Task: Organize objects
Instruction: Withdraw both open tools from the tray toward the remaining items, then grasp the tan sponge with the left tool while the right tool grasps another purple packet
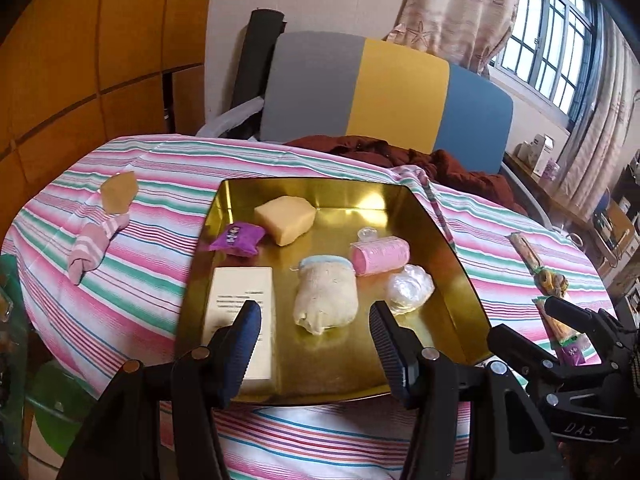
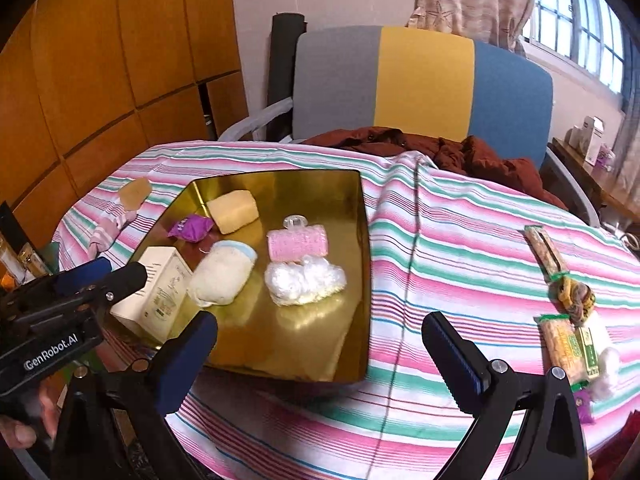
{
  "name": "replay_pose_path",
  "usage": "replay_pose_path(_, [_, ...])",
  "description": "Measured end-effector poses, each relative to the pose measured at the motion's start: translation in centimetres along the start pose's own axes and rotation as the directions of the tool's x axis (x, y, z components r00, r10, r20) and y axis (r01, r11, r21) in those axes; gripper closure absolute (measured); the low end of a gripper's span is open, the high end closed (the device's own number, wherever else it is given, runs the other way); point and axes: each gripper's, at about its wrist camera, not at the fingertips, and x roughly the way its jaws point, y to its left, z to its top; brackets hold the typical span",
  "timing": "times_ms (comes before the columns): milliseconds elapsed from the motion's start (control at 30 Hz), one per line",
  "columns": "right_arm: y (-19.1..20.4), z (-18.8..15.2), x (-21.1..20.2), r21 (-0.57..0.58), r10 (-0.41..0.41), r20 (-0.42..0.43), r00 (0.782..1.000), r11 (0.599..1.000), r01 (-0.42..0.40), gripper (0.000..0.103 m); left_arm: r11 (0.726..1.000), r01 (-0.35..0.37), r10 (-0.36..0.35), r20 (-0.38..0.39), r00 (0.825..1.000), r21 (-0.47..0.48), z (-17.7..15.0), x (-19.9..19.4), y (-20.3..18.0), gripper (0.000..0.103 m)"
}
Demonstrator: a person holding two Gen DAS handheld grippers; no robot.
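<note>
The worktop [image 1: 132, 280] is covered by a striped cloth in pink, green and white. A gold tray [image 1: 456, 264] is set on it, directly ahead of the left claw [image 1: 316, 320] and ahead-left of the right claw [image 2: 320, 336].

Tray contents, largest first:
- A white carton [image 1: 240, 292] is laid just beyond the left finger of the left claw.
- A cream fabric pouch [image 1: 325, 296] with a blue rim is positioned between the lines of the two left-claw fingers, ahead of them.
- A tan block [image 1: 285, 219] is placed farther ahead, toward the far wall of the tray.
- A pink roll [image 1: 380, 255] is located ahead-right of the pouch.
- A crumpled clear plastic bag [image 1: 409, 288] is seen just beyond the right finger of the left claw.
- A purple sachet [image 1: 237, 238] lies ahead of the carton.
- A small clear cap [image 1: 368, 234] rests just beyond the roll.

Outside the tray, a striped sock [image 1: 96, 244] is found to the far left of the left claw, and snack packets [image 2: 568, 344] lie to the right of the right claw.

The left claw is partly open with nothing between its fingers. The right claw is spread wide and empty above the cloth.
</note>
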Motion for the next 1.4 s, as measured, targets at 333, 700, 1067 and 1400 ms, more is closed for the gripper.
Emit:
replay_pose_path(333, [-5.0, -1.3, -0.7, 0.082, -0.068, -0.029, 0.997, 0.994, 0.07, 0.0, 0.995, 0.071, -0.071, -0.002, 0.997, 0.073, 0.6, 0.0, -3.1, 0.046])
replay_pose_path(700, [-17.0, -2.7, -6.9, 0.274, -0.237, -0.048, 0.97, 0.931, 0.241, 0.0, 0.851, 0.378, -0.35, -0.144, 0.926, 0.365, -1.3, 1.2, -13.6, 0.04])
replay_pose_path(1067, [-26.4, -4.3, -12.6, 0.46, -0.393, -0.076, 0.916, 0.802, 0.382, 0.0, 0.518, 0.675, -0.533, -0.419, 0.735, 0.526, -7.0, 2.1, -25.6, 0.021])
replay_pose_path(1400, [-28.0, -6.0, -13.4, 0.489, -0.403, -0.102, 0.909, 0.776, 0.399, 0.0, 0.434, 0.745, -0.546, -0.51, 0.665, 0.507, -9.4, 3.3, -31.6, 0.02])
